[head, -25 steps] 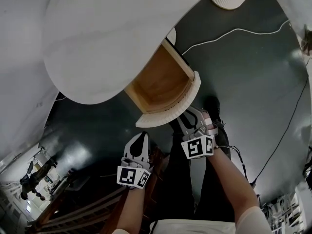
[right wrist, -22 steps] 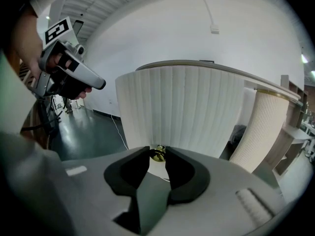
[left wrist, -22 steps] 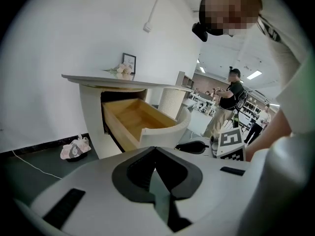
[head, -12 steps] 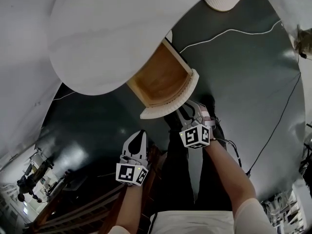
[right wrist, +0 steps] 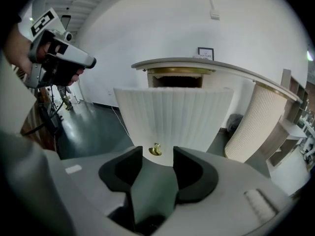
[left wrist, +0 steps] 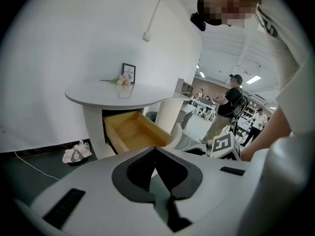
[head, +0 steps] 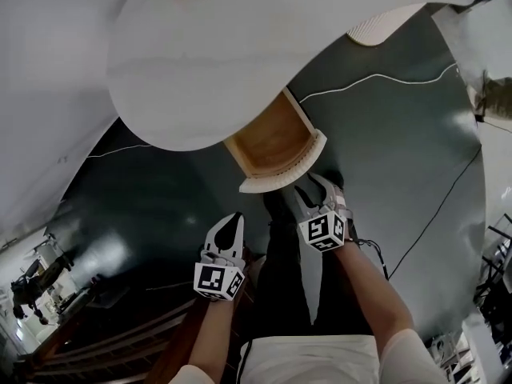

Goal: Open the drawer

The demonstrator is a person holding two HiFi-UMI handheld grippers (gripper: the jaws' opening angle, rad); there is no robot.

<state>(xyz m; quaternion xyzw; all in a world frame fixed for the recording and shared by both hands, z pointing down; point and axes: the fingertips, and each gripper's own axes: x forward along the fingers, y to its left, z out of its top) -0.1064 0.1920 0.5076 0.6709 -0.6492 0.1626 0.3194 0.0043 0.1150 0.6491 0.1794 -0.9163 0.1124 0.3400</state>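
The drawer [head: 276, 138] stands pulled out from under the white table, its wooden inside bare [left wrist: 133, 129]. Its white ribbed front [right wrist: 174, 117] faces me, with a small brass knob [right wrist: 155, 150] low on it. My right gripper [right wrist: 157, 156] is open just short of that knob; its jaws have just been opening and nothing is between them. From above, the right gripper [head: 310, 187] sits just below the drawer front [head: 288, 176]. My left gripper [head: 234, 218] hangs further back, left of the drawer, its jaws shut [left wrist: 156, 149] and empty.
The round white table top [head: 200, 62] overhangs the drawer, with a small picture frame [left wrist: 129, 73] and flowers on it. A ribbed white pedestal [right wrist: 263, 122] stands to the right. A white cable [head: 384, 77] crosses the dark floor. People stand in the background [left wrist: 231, 102].
The right gripper's tips were against the drawer front; they now sit slightly back from it. The left gripper has risen a little. The drawer stays pulled out.
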